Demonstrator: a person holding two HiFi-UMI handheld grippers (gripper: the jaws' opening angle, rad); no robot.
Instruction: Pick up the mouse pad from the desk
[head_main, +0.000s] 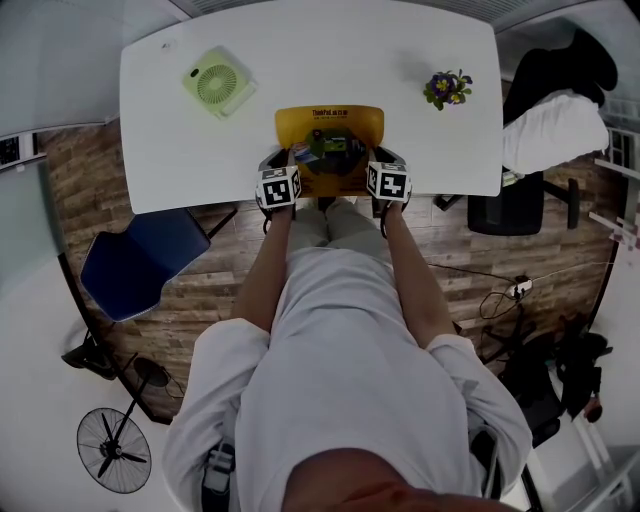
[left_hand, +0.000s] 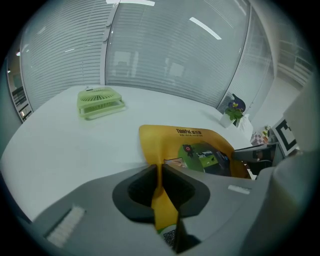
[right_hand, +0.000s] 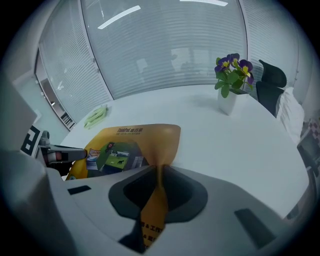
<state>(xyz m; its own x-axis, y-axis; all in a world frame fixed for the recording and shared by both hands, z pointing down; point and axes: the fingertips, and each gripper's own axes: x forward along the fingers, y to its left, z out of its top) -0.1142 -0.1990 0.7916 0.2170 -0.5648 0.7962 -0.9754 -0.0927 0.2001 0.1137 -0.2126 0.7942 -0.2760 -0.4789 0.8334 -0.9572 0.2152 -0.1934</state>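
The yellow mouse pad (head_main: 330, 128) with a green and dark print lies at the near edge of the white desk (head_main: 180, 150). My left gripper (head_main: 283, 170) is shut on the pad's near left corner, and the yellow mouse pad (left_hand: 165, 145) folds up between its pads. My right gripper (head_main: 383, 168) is shut on the near right corner, where the yellow mouse pad (right_hand: 145, 142) is pinched into a vertical fold. In each gripper view the pad's pinched edge runs down through the shut jaws.
A green desk fan (head_main: 217, 82) lies at the desk's back left. A pot of purple flowers (head_main: 447, 89) stands at the back right. A blue chair (head_main: 140, 260) is below the desk on the left, a black chair (head_main: 545, 130) at the right.
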